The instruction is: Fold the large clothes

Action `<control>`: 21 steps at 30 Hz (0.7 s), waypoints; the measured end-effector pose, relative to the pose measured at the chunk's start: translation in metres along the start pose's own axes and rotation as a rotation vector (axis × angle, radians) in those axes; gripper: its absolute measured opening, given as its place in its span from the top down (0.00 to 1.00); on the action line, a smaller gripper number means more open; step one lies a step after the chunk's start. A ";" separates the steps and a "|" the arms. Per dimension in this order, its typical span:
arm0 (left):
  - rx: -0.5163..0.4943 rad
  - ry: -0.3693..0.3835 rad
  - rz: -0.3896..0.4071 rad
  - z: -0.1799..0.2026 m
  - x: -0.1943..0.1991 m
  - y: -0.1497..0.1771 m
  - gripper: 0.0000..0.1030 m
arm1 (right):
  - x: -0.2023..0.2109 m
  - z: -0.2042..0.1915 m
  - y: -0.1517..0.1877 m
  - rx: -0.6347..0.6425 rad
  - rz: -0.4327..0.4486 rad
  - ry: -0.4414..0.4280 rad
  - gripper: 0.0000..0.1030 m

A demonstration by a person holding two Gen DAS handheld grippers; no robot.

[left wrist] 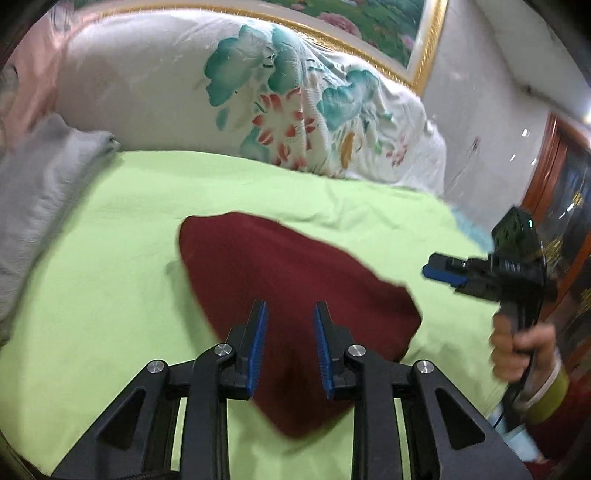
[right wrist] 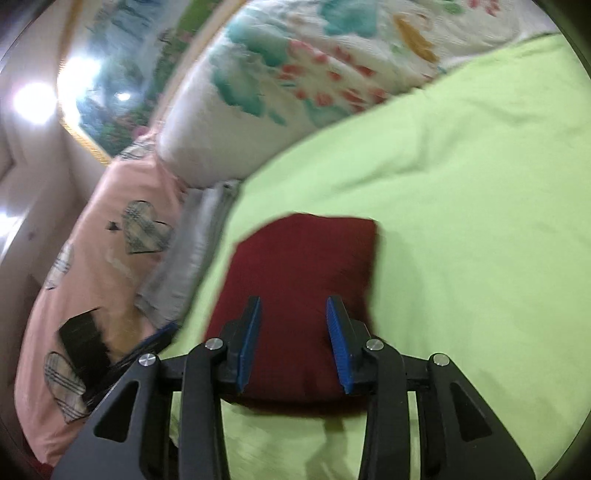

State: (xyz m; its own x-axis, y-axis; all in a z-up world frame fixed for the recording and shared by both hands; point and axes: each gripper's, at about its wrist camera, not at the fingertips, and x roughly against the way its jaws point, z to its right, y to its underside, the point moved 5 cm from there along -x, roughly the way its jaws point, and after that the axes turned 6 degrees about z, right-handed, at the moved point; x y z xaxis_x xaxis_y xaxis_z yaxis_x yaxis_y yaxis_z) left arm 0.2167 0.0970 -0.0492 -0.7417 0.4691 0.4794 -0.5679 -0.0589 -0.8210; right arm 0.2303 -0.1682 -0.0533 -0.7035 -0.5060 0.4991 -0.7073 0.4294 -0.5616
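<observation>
Grey folded cloth (left wrist: 44,177) far left, then the left gripper (left wrist: 290,308), jaws apart and empty, over the folded dark red garment (left wrist: 295,273) lying on the green sheet (left wrist: 110,258). Right gripper (right wrist: 293,306) likewise parted, holding nothing.

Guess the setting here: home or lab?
Most likely a home bedroom: a bed with a green sheet, a rolled floral quilt at its head, and a gold-framed painting on the wall. A folded dark red garment lies on the sheet.
</observation>
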 end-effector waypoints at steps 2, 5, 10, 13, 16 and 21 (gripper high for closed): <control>0.027 0.085 -0.014 0.001 -0.019 -0.010 0.76 | -0.019 -0.014 -0.004 0.028 -0.022 -0.018 0.63; 0.000 0.153 -0.096 0.011 -0.049 -0.008 0.77 | -0.056 -0.024 -0.012 0.023 -0.051 -0.042 0.63; -0.044 0.163 -0.227 0.025 -0.089 0.029 0.84 | -0.089 -0.019 -0.020 -0.014 -0.087 -0.067 0.63; 0.035 0.218 -0.213 0.029 -0.098 0.034 0.84 | -0.097 -0.013 -0.018 -0.026 -0.112 -0.082 0.63; 0.027 0.215 -0.208 0.037 -0.105 0.038 0.85 | -0.107 0.005 -0.011 -0.065 -0.134 -0.061 0.63; 0.029 0.194 -0.212 0.034 -0.105 0.041 0.89 | -0.127 0.039 0.004 -0.105 -0.175 -0.011 0.89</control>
State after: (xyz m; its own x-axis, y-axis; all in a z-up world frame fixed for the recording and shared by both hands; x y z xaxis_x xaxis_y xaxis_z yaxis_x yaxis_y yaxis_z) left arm 0.2599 0.0155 -0.1226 -0.5248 0.6334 0.5687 -0.7150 0.0345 -0.6982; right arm 0.3192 -0.1313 -0.1445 -0.5689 -0.5878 0.5752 -0.8224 0.4095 -0.3950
